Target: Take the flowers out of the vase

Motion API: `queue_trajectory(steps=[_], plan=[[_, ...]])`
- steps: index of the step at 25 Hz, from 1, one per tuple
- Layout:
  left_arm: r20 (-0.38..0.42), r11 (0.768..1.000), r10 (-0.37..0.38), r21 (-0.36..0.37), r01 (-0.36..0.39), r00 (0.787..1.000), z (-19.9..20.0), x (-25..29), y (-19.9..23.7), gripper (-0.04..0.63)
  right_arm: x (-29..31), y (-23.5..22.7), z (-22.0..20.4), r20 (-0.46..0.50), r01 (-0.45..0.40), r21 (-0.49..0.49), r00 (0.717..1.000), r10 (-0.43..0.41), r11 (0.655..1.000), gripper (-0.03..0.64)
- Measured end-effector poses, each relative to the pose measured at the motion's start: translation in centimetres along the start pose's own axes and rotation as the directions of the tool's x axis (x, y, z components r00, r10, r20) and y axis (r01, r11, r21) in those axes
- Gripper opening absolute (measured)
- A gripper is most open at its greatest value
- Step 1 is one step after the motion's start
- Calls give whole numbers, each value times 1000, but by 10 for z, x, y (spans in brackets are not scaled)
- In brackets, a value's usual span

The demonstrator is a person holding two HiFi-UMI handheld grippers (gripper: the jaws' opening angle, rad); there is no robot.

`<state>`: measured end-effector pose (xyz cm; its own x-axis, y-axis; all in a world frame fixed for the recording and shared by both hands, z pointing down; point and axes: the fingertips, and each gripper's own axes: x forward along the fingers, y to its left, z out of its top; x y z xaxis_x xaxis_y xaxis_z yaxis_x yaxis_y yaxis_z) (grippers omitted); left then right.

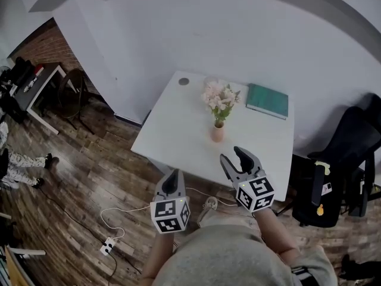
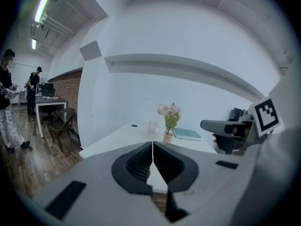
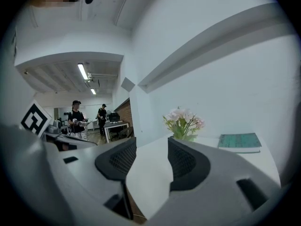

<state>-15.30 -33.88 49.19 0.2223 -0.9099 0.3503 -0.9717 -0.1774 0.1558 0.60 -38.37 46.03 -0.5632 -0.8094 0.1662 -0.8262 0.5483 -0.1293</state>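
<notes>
Flowers point(image 1: 219, 98) stand upright in the pink vase point(image 1: 217, 133).

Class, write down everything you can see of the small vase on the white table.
The vase is small, pale pink and smooth, with a rounded body; its material is hard to tell. It stands upright near the middle of the white table. A bunch of pale pink flowers with green leaves rises from its mouth. A green book lies apart, farther back. Only the table and the stems touch it.
</notes>
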Motion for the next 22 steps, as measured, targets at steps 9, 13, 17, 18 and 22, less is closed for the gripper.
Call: queue_trajectory(steps=[9,13,17,18,22], plan=[[-11,1000,-14,7,14,1000,18,53,3,9,47,-38,6,-17,18,-10,1000,-18,1000,209],[-17,1000,-15,9,15,1000,23,73,5,9,67,-52,3,-32,24,-18,999,-24,1000,209],[-28,1000,-16,9,16,999,27,91,7,9,88,-65,-1,-53,24,-23,998,-25,999,209],[-30,1000,-16,8,17,999,28,94,7,9,92,-67,-3,-60,24,-24,998,-25,999,209],[-40,1000,-16,13,17,999,29,108,7,9,108,-78,-11,-85,24,-26,996,-26,999,209]])
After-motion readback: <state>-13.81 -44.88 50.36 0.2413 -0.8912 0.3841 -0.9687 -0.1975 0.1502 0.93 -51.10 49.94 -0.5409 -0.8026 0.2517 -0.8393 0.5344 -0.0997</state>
